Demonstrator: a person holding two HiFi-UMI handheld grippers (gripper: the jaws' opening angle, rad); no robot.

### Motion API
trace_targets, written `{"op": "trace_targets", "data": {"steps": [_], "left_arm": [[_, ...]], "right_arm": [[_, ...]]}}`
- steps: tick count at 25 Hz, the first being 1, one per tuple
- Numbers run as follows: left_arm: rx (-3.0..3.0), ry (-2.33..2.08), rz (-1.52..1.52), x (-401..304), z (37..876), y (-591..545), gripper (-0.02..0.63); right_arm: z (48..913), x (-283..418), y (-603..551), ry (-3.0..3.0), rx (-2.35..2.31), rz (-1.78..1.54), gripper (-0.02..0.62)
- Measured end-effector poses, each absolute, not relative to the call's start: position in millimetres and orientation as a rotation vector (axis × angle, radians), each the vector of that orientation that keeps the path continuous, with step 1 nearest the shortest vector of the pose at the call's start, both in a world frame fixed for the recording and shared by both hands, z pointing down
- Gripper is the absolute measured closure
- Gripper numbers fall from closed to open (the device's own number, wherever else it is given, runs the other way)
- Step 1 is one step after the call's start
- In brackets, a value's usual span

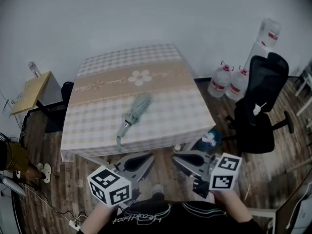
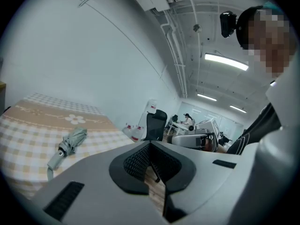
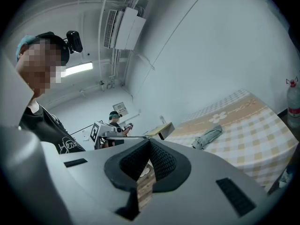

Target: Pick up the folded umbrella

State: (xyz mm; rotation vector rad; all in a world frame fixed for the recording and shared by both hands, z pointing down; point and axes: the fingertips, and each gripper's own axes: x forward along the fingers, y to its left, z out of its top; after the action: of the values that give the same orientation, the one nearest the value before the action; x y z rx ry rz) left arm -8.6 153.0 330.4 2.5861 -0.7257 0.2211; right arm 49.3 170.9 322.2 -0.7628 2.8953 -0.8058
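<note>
The folded grey-green umbrella (image 1: 134, 113) lies on the checked tablecloth (image 1: 161, 67), its handle and strap toward the near edge. It also shows in the left gripper view as the umbrella (image 2: 70, 144) and in the right gripper view as the umbrella (image 3: 208, 137). My left gripper (image 1: 150, 157) and right gripper (image 1: 175, 159) hang below the table's near edge, tips turned toward each other, well short of the umbrella. In the left gripper (image 2: 150, 143) and the right gripper (image 3: 150, 140) the jaws meet at the tip with nothing between them.
A black office chair (image 1: 261, 101) stands right of the table, with large water bottles (image 1: 222, 79) behind it. A small wooden side table (image 1: 31, 91) is at the left. A blue object (image 1: 210, 138) sits on the wooden floor by the table's near right corner.
</note>
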Motion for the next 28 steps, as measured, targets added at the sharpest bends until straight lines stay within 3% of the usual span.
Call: {"op": "trace_targets", "data": {"steps": [12,28], "left_arm": [[2.612,-0.712,0.234,-47.6,333.4,52.4,0.609],[2.572,-0.766,0.277,-36.6,347.6,-23.9,0.609]], "right_arm": [[325.9,3.2,78.0,2.925,-0.769,-0.809,0.584],[334.0,17.2,-8.2,2.936,-0.700,-0.858,0.584]]}}
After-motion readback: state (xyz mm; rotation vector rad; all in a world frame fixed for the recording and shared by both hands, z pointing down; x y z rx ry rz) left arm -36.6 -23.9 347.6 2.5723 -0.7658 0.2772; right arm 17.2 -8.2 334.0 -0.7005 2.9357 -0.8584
